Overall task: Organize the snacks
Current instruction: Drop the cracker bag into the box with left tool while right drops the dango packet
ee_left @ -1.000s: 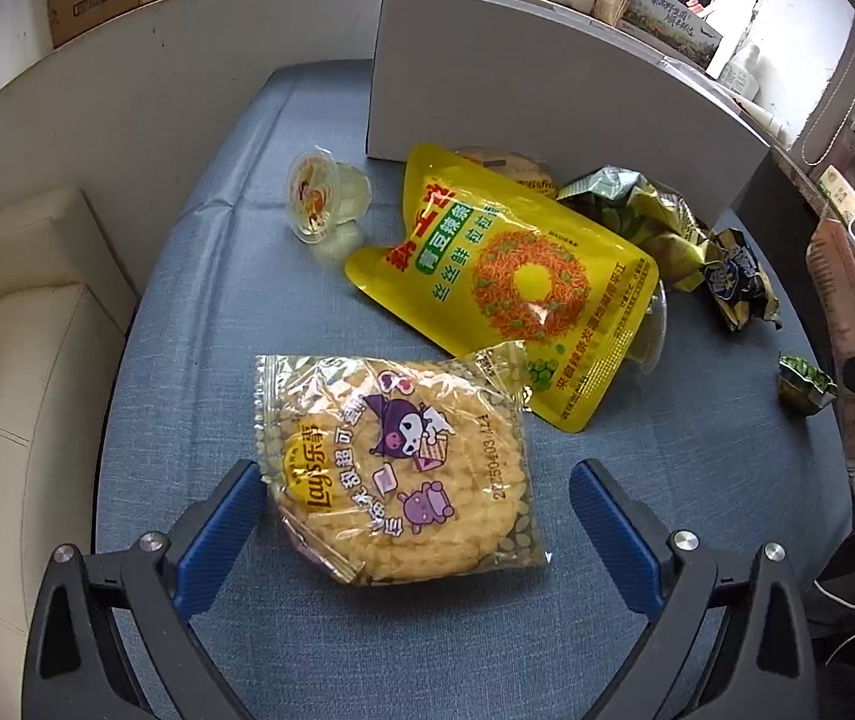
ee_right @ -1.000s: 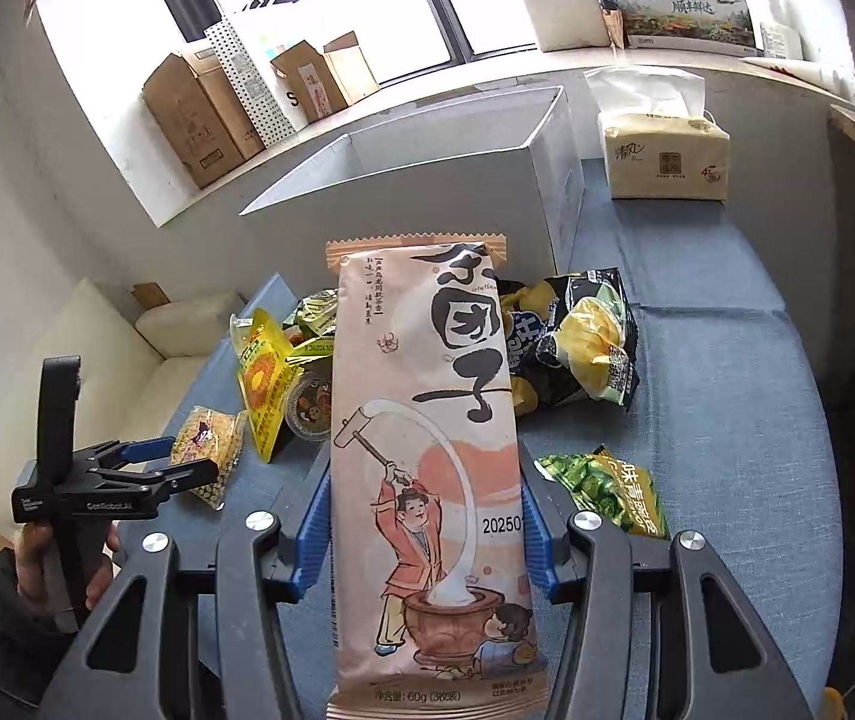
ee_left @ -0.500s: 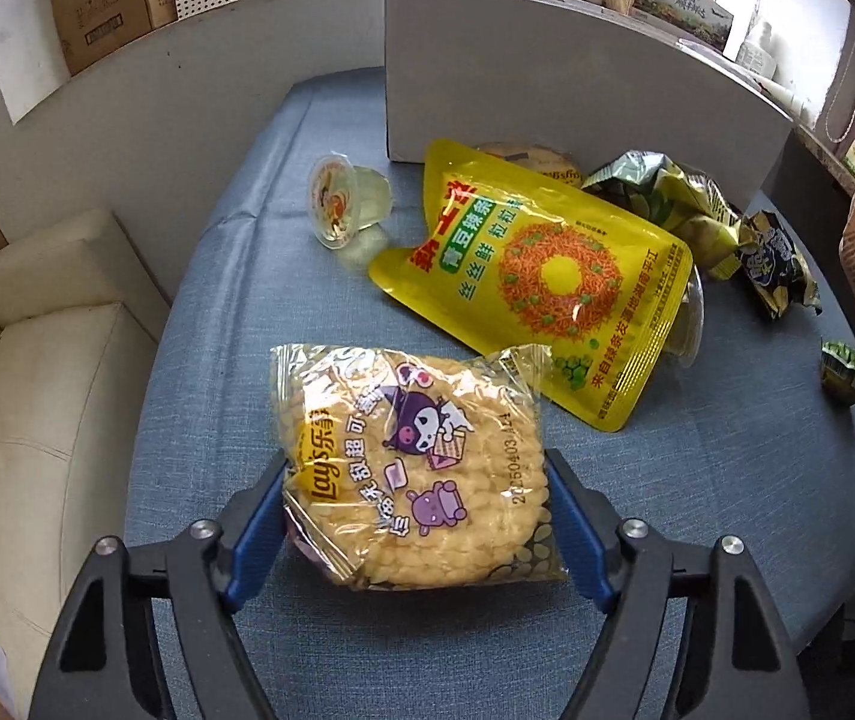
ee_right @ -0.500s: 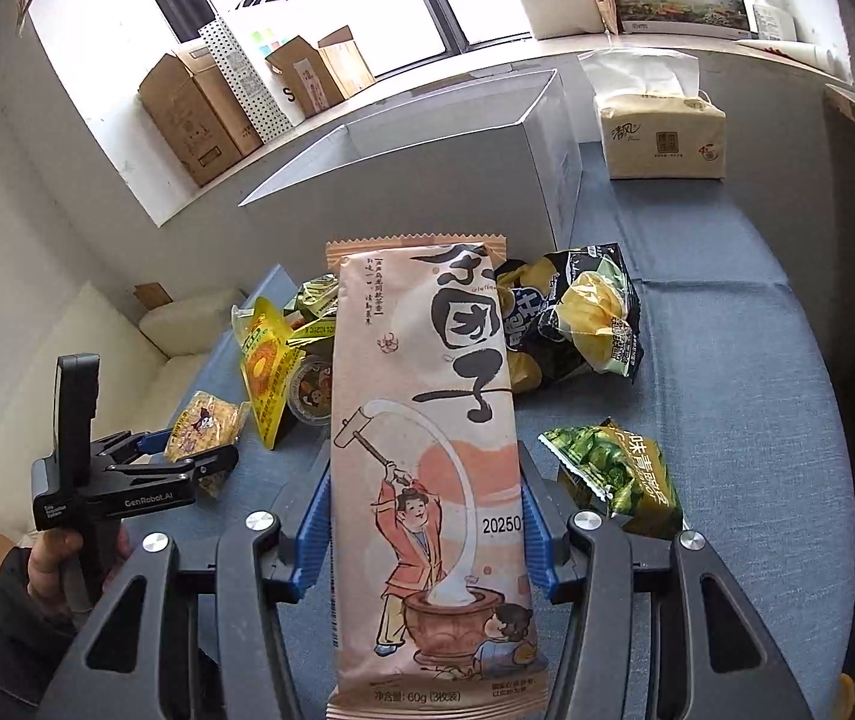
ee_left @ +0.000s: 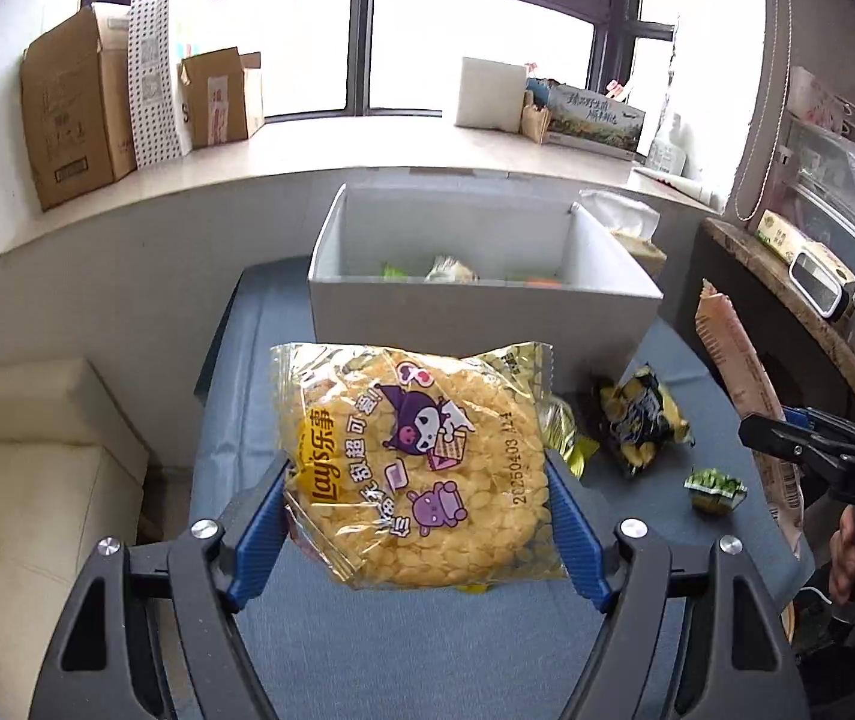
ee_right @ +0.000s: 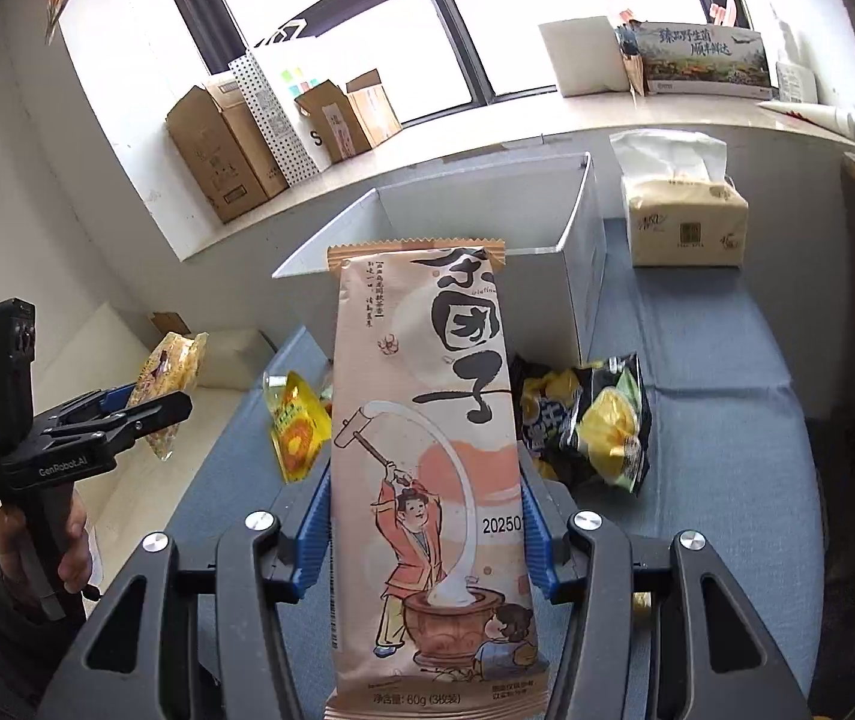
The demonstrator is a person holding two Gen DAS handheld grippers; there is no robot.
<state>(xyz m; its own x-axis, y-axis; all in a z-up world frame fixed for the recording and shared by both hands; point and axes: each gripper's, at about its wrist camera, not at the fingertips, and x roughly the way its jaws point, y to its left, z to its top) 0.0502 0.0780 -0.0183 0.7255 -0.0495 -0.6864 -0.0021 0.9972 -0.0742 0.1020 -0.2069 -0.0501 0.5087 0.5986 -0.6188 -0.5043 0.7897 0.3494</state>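
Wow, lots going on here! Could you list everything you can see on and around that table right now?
Lay's clear yellow chip bag: 1, yellow, held in the air by the left gripper.
Tall peach paper snack pack: 1, peach, clamped in the right gripper.
White open cardboard box: 1, white, far end of table, some snacks inside.
Yellow foil pouch: 1, yellow, on table left of the peach pack.
Black-and-yellow snack bag: 1, on table before the box.
Small green packet: 1, green, on table.
Tissue pack: 1, tan, right of box.
Blue tablecloth: 1, covers table.
Brown cardboard boxes: several, on windowsill.
Cream sofa: 1, left of table.
Left hand: 1, grips the left tool's handle.
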